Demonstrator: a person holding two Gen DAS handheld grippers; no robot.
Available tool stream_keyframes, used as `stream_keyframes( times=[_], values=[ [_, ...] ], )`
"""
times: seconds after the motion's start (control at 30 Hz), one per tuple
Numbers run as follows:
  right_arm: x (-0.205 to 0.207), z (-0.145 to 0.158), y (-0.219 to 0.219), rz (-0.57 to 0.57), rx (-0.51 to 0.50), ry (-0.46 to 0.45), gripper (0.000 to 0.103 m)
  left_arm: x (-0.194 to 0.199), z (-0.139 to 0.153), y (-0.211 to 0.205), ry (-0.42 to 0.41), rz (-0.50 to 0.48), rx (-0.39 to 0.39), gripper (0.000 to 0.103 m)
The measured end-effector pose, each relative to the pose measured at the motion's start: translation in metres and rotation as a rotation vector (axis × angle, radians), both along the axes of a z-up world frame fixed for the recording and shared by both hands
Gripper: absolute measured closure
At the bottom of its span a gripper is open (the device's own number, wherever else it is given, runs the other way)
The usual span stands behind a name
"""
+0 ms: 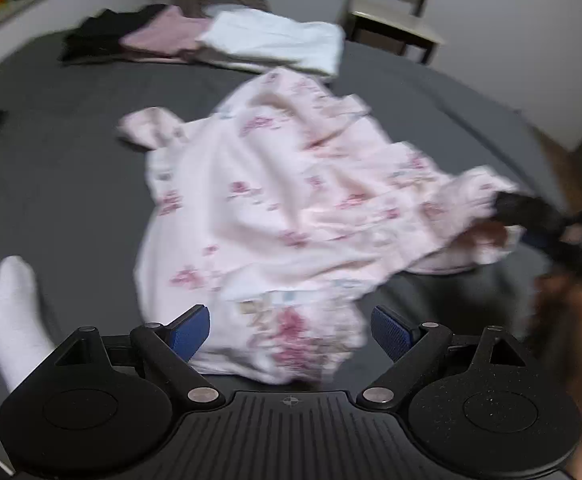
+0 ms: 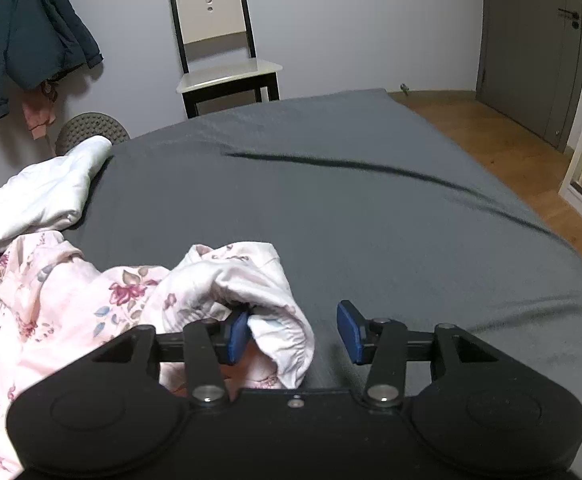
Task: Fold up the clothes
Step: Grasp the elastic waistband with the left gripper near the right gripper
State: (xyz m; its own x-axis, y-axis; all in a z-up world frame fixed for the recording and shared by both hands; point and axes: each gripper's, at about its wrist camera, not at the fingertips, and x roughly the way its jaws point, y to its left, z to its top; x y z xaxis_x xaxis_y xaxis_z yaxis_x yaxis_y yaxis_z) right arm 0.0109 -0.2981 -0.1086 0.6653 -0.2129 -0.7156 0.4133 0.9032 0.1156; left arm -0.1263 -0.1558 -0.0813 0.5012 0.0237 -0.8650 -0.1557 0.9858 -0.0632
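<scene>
Centrally, a pink flowered garment (image 1: 275, 200) lies crumpled on the grey bed (image 2: 331, 200), its near hem between the wide-apart blue pads of my left gripper (image 1: 290, 332), which grips nothing. My right gripper (image 2: 295, 332) is also spread wide; an elastic cuff of the garment (image 2: 251, 292) bunches against its left pad (image 2: 237, 336) without being pinched. Seen from the left wrist, the right gripper (image 1: 531, 216) is a dark blur at the garment's right edge. Beyond the garment rest a folded white cloth (image 1: 279, 40), a pink one (image 1: 163, 34) and a black one (image 1: 103, 32), side by side near the bed's far edge. A white-socked foot (image 1: 11, 312) rests on the sheet at lower left. Behind the bed stands a chair (image 2: 219, 40) against a pale wall; a dark jacket (image 2: 31, 28) hangs at left, and a grey door (image 2: 531, 40) and wooden floor (image 2: 491, 140) lie at right. No legible writing appears; the left view is motion-blurred.
</scene>
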Motion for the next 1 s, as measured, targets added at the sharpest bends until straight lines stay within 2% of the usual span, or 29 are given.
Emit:
stream_keyframes(
  times=[0.1, 0.23, 0.37, 0.5, 0.53, 0.67, 0.73, 0.9, 1.0],
  values=[
    [0.001, -0.003, -0.003, -0.007, 0.021, 0.004, 0.057, -0.010, -0.013, -0.003, -0.045, 0.029, 0.045, 0.015],
    [0.002, -0.007, -0.005, -0.018, 0.044, -0.011, 0.053, -0.020, -0.030, -0.010, -0.064, 0.021, 0.041, 0.015],
    [0.006, -0.016, -0.008, -0.026, 0.072, -0.011, 0.052, -0.020, -0.051, -0.021, 0.006, -0.035, 0.006, 0.015],
    [0.006, -0.025, -0.012, -0.031, 0.108, -0.017, 0.050, -0.015, -0.060, -0.018, 0.033, -0.002, -0.013, 0.017],
    [0.003, -0.027, -0.016, -0.040, 0.129, -0.036, 0.049, -0.011, -0.058, -0.013, 0.020, 0.007, -0.008, 0.022],
    [-0.004, -0.032, -0.028, -0.080, 0.215, -0.077, 0.046, 0.000, -0.048, 0.012, -0.030, -0.012, -0.025, 0.031],
    [-0.006, -0.035, -0.031, -0.091, 0.257, -0.093, 0.044, 0.006, -0.047, 0.023, -0.034, -0.024, -0.041, 0.043],
    [-0.008, -0.034, -0.029, -0.099, 0.270, -0.074, 0.043, 0.022, -0.047, 0.058, -0.042, -0.014, -0.122, 0.066],
    [-0.009, -0.030, -0.024, -0.127, 0.258, -0.038, 0.040, 0.025, -0.048, 0.078, -0.063, -0.018, -0.163, 0.071]
  ],
)
